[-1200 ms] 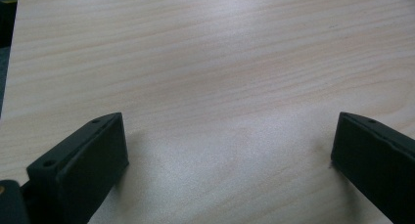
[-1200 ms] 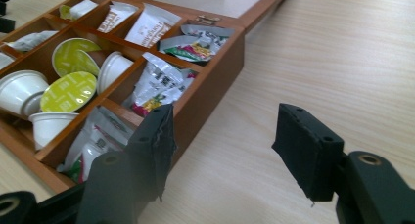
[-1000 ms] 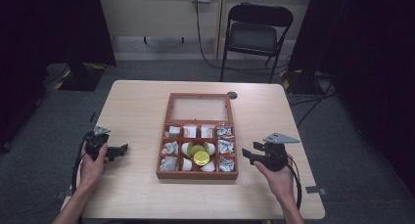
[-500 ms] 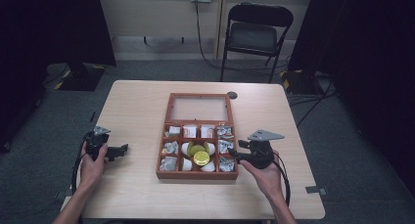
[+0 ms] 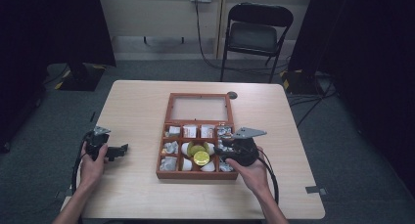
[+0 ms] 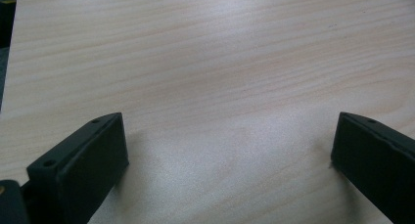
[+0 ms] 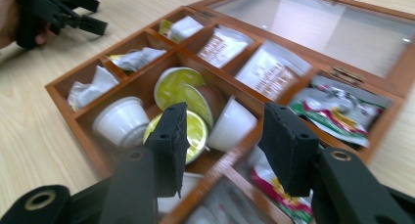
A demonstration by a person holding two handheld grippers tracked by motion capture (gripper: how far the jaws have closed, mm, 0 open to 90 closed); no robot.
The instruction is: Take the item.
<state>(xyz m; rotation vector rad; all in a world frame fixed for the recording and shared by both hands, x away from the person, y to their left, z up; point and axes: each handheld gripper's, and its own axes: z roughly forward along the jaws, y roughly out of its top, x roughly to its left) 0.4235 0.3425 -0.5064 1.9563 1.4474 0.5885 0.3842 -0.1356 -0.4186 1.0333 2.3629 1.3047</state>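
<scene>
one wooden box point(image 5: 197, 136) at frame centre holds several cups point(image 7: 121, 120); two grippers, the right gripper point(image 7: 222, 136) wide apart above them, the left gripper point(image 6: 227, 150) wide over bare table point(image 6: 205, 62).

Wooden box point(image 5: 197, 136) lies at the table's centre, reddish-brown, its glass-paned lid point(image 5: 198, 108) open and laid flat on the far side. The tray is divided into compartments. The far row holds paper sachets point(image 7: 226, 45). The left and right columns hold crumpled foil packets point(image 7: 134, 58). The central compartment holds white capsule cups point(image 7: 121, 120), some with yellow foil tops point(image 7: 193, 131), lying tilted and touching one another.
</scene>
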